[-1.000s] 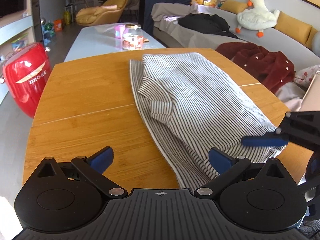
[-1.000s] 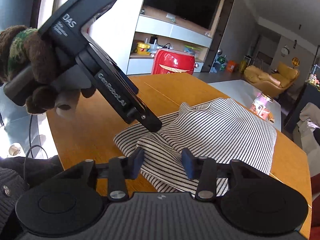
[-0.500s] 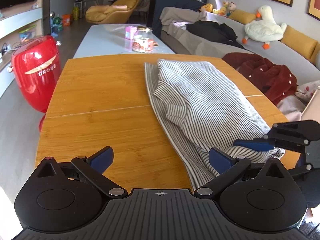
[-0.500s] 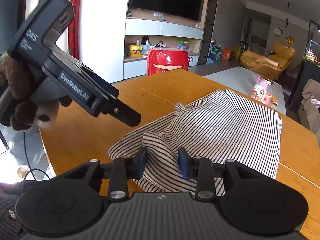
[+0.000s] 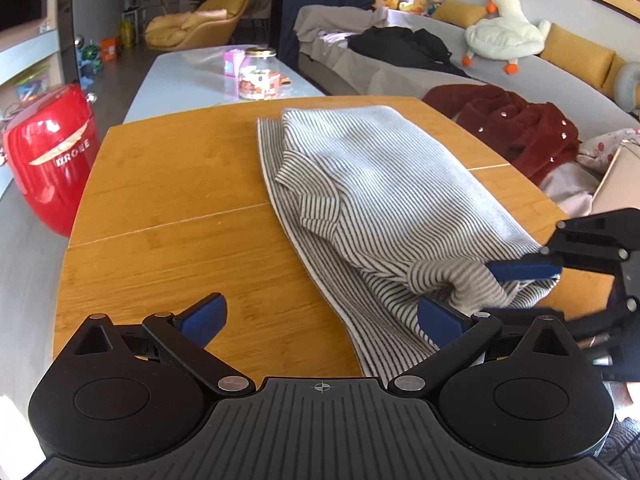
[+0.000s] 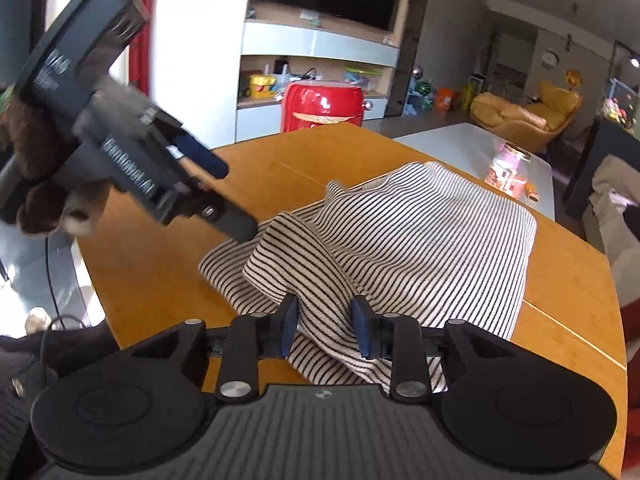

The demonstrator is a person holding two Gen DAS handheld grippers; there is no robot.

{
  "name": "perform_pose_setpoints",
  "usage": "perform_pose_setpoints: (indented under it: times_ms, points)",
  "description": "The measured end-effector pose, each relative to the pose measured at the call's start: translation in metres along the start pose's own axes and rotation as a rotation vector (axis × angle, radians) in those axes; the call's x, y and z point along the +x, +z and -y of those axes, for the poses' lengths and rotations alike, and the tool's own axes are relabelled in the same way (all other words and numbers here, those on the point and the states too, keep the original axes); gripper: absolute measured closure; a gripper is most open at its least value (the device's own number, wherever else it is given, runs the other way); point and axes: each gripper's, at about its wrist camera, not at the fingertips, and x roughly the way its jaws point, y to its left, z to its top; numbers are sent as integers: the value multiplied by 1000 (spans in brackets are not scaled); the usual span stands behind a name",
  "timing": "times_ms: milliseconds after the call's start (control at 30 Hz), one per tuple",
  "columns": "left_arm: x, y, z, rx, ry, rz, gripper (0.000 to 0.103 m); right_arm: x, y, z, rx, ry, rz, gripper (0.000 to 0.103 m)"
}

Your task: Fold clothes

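Observation:
A black-and-white striped garment [image 5: 384, 200] lies loosely folded on the wooden table [image 5: 172, 216]. My right gripper [image 6: 326, 326] is at its near corner. A raised fold of the striped garment [image 6: 312, 280] fills the gap between the blue pads, and the jaws are closing on it. In the left wrist view the right gripper's upper pad [image 5: 520, 270] rests on top of the bunched corner. My left gripper [image 5: 322, 314] stands wide open low over the table. Its right fingertip [image 5: 438, 316] is at the garment's near hem and its left one is over bare wood.
A red rounded appliance [image 5: 48, 156] stands on the floor left of the table. Beyond the far edge, a glass jar [image 5: 258, 78] stands on a pale low table. A sofa to the right carries a dark red coat [image 5: 516, 128], black clothes and a plush duck.
My right gripper's jaws have narrowed onto the garment's corner fold, which now bunches up higher. The right gripper has rolled slightly. My left gripper stays wide open in about the same place.

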Motion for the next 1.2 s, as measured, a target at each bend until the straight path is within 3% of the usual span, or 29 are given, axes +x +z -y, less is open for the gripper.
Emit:
perform_pose_setpoints:
  times_ms: [167,267,400,567,667,767,867,1000,1200]
  points:
    - [-4,-2,3,24,4,0,0,6,-2,-2,-8,16,-12,76]
    - [1,-4,2,26,15,-24,0,5,-7,-13,-79,3,-11,72]
    - [3,-5,-1,27,48,-36,0,-12,-8,-25,-161,52,33,49]
    - [2,-3,-6,8,54,-31,0,8,-17,-35,-249,-5,-17,49]
    - [-3,-5,-2,37,38,-31,0,12,-8,-18,-102,15,-17,56]
    - [-7,-11,5,88,2,-38,0,15,2,23,176,106,-38,74]
    - [-5,-18,14,159,-24,-51,0,20,1,51,327,177,-49,77]
    - [13,-21,27,232,-8,-98,0,18,-4,42,269,161,-30,77]
    - [32,-12,31,262,16,-163,0,16,-9,27,160,149,-6,61]
